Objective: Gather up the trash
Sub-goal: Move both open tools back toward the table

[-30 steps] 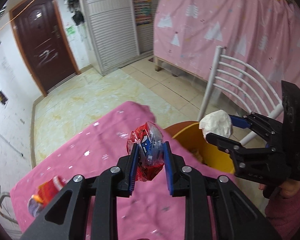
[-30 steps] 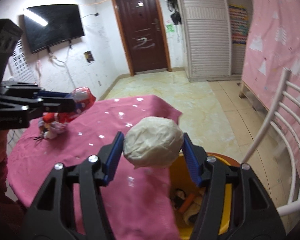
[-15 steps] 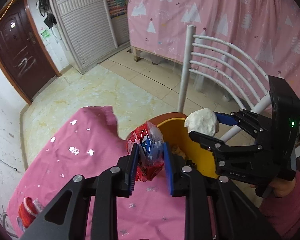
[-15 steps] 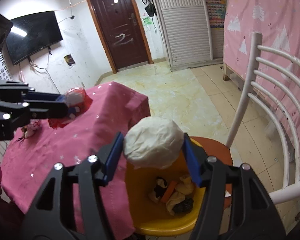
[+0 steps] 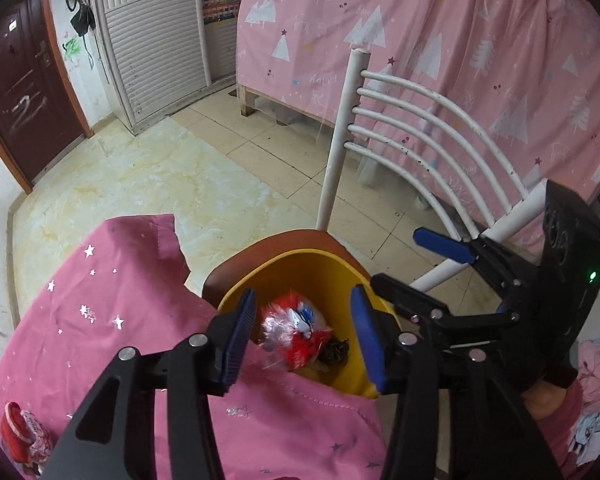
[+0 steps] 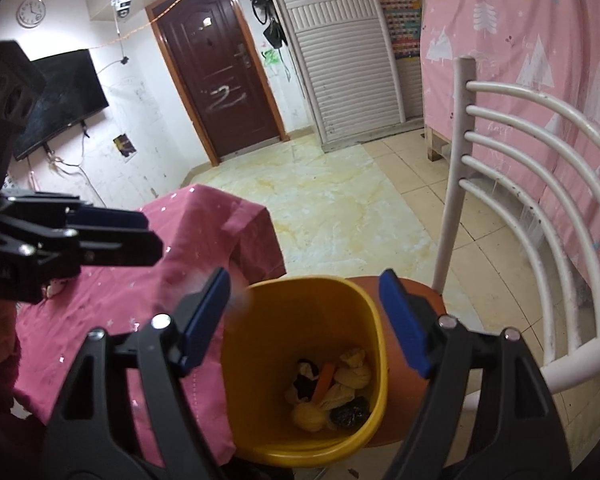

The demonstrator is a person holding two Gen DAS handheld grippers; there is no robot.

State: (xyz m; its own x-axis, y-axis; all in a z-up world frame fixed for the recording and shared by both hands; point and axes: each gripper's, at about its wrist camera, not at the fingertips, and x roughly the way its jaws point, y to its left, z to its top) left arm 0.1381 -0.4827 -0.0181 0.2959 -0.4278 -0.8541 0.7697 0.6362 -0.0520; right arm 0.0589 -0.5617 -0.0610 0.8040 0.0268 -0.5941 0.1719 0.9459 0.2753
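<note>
A yellow trash bin [image 5: 316, 272] stands on a brown chair seat beside the pink-clothed table [image 5: 100, 304]. My left gripper [image 5: 304, 332] is open above the bin, and a red, white and blue wrapper [image 5: 296, 332] is blurred in the air between its fingers, over the bin. My right gripper [image 6: 304, 316] is open and empty above the same bin [image 6: 356, 292], which holds crumpled paper and dark scraps [image 6: 332, 392]. In the left wrist view the right gripper [image 5: 416, 264] is at the right. The white paper ball is not in view.
A white metal chair back [image 5: 420, 128] rises behind the bin. Another red wrapper [image 5: 24, 432] lies on the table at the lower left. A pink curtain [image 5: 460, 40] hangs behind the chair. Tiled floor and a brown door [image 6: 216, 80] lie beyond.
Both grippers moved over the bin and opened. The left let go of the red wrapper, which is falling. The right let go of the white paper ball, now out of sight.
</note>
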